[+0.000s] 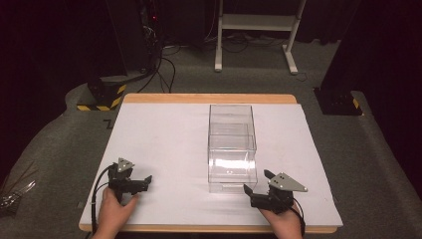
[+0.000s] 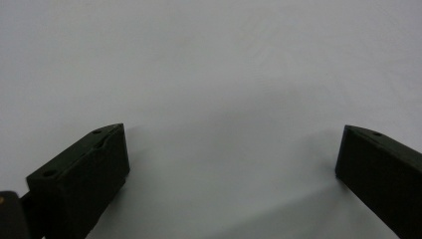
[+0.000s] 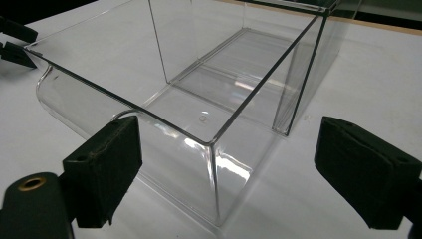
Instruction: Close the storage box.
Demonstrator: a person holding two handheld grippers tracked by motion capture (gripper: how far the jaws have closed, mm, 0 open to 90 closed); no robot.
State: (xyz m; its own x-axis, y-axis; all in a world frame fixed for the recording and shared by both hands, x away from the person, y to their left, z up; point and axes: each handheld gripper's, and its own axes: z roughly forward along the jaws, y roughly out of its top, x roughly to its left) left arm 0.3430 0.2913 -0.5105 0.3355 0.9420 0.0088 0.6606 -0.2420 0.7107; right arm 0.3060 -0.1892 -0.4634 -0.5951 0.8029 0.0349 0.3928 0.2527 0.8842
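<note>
A clear plastic box [image 1: 232, 147] with an open top stands on the white table [image 1: 164, 144], right of the middle. Up close in the right gripper view the box [image 3: 209, 94] holds nothing, and its near corner lies between my spread jaws. My right gripper [image 1: 258, 181] is open just in front of the box's near right corner; the right gripper [image 3: 226, 174] has nothing in it. My left gripper [image 1: 144, 181] rests open at the table's front left, well apart from the box. Bare white tabletop lies between the jaws of the left gripper [image 2: 231, 154].
The table has a wooden edge [image 1: 209, 98] at the back. Behind it on the floor stand a white desk frame [image 1: 256, 30], black equipment with cables [image 1: 149, 55] and a yellow-black striped block [image 1: 107, 97].
</note>
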